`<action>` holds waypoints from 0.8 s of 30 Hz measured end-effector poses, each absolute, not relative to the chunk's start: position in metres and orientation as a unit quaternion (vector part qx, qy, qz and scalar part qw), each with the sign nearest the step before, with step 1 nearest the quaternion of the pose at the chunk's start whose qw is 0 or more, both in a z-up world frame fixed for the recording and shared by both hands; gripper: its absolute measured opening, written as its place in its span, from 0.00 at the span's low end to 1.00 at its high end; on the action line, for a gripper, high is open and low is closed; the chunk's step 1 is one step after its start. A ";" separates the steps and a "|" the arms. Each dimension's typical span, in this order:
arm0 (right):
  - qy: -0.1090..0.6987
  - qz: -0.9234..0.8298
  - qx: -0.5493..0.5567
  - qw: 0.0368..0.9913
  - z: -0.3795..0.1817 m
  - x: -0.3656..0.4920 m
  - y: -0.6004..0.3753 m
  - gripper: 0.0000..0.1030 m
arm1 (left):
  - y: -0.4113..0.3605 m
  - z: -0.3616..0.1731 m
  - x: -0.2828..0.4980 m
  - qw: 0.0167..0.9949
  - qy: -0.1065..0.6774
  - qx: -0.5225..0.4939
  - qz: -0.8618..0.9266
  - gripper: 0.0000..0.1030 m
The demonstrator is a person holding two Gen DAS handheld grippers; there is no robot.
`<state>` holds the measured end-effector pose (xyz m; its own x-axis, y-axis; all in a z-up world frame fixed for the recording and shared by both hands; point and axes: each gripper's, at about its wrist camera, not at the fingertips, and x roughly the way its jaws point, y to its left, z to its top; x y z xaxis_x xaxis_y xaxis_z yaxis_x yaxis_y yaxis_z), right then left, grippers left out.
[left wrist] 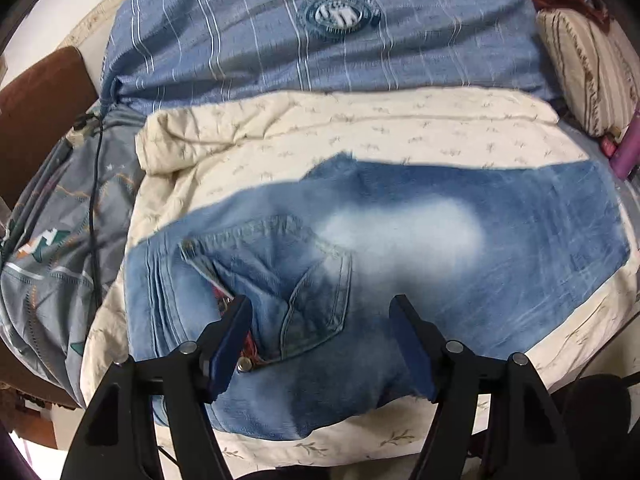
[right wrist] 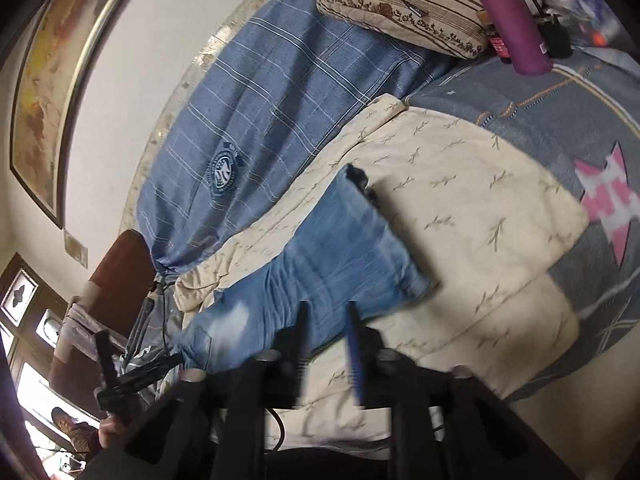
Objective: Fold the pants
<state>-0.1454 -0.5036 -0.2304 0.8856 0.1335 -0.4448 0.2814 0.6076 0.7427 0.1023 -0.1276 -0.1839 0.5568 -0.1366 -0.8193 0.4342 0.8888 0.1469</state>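
Round emblem (left wrist: 340,14) on blue bedcover, lettering unreadable

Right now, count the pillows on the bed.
2: a large blue striped pillow along the wall, and a beige patterned pillow at its right end. Others may lie out of view.

Bed (left wrist: 52,280) with grey patterned cover carries everything. Cream leaf-print quilt (left wrist: 360,136) spread across its middle. Folded blue jeans (left wrist: 400,240) lie flat on quilt. Blue striped bedding with round badge (left wrist: 320,40) behind quilt, against wall. Striped beige pillow (left wrist: 588,68) right of quilt. Black cable (left wrist: 94,200) left of quilt.
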 end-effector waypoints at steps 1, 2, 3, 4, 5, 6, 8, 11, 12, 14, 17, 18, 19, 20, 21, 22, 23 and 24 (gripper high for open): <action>0.242 -0.046 0.437 0.865 -0.232 -0.145 -0.499 0.57 | -0.126 -0.187 0.104 0.865 0.445 0.169 -0.162 0.70; 0.241 -0.052 0.432 0.867 -0.232 -0.143 -0.497 0.57 | -0.123 -0.190 0.105 0.864 0.447 0.167 -0.160 0.70; 0.231 -0.050 0.429 0.872 -0.228 -0.138 -0.496 0.57 | -0.120 -0.192 0.106 0.865 0.446 0.162 -0.163 0.70; 0.223 -0.040 0.431 0.873 -0.225 -0.134 -0.497 0.57 | -0.116 -0.193 0.108 0.866 0.447 0.160 -0.158 0.70; 0.218 -0.035 0.429 0.876 -0.219 -0.124 -0.497 0.57 | -0.113 -0.194 0.110 0.867 0.448 0.160 -0.149 0.70; 0.225 -0.048 0.418 0.879 -0.212 -0.111 -0.497 0.57 | -0.109 -0.194 0.112 0.868 0.449 0.160 -0.141 0.70; 0.241 -0.053 0.387 0.889 -0.201 -0.081 -0.494 0.57 | -0.100 -0.194 0.117 0.872 0.447 0.151 -0.130 0.70; 0.266 -0.052 0.378 0.885 -0.199 -0.035 -0.493 0.55 | -0.087 -0.196 0.125 0.877 0.446 0.145 -0.107 0.70; 0.271 -0.047 0.386 0.881 -0.202 -0.021 -0.496 0.55 | -0.085 -0.200 0.129 0.875 0.450 0.146 -0.100 0.70; 0.282 -0.079 0.380 0.878 -0.209 0.004 -0.501 0.55 | -0.082 -0.207 0.134 0.871 0.459 0.150 -0.093 0.70; 0.312 -0.109 0.397 0.856 -0.236 0.031 -0.521 0.52 | -0.080 -0.223 0.143 0.861 0.475 0.167 -0.077 0.72; 0.319 -0.110 0.408 0.848 -0.246 0.037 -0.528 0.51 | -0.079 -0.226 0.145 0.861 0.475 0.168 -0.076 0.73; 0.314 -0.105 0.414 0.848 -0.249 0.039 -0.534 0.51 | -0.079 -0.226 0.145 0.861 0.476 0.165 -0.076 0.73; 0.310 -0.101 0.418 0.848 -0.246 0.038 -0.536 0.51 | -0.079 -0.225 0.145 0.861 0.476 0.165 -0.076 0.73; 0.302 -0.099 0.424 0.848 -0.241 0.033 -0.537 0.51 | -0.079 -0.221 0.143 0.861 0.474 0.166 -0.078 0.72; 0.277 -0.097 0.430 0.854 -0.231 0.022 -0.540 0.53 | -0.079 -0.217 0.141 0.864 0.470 0.164 -0.080 0.72; 0.254 -0.096 0.430 0.861 -0.223 0.010 -0.541 0.53 | -0.078 -0.212 0.138 0.868 0.464 0.161 -0.081 0.72; 0.235 -0.096 0.428 0.867 -0.214 -0.009 -0.543 0.53 | -0.077 -0.204 0.134 0.873 0.455 0.155 -0.085 0.72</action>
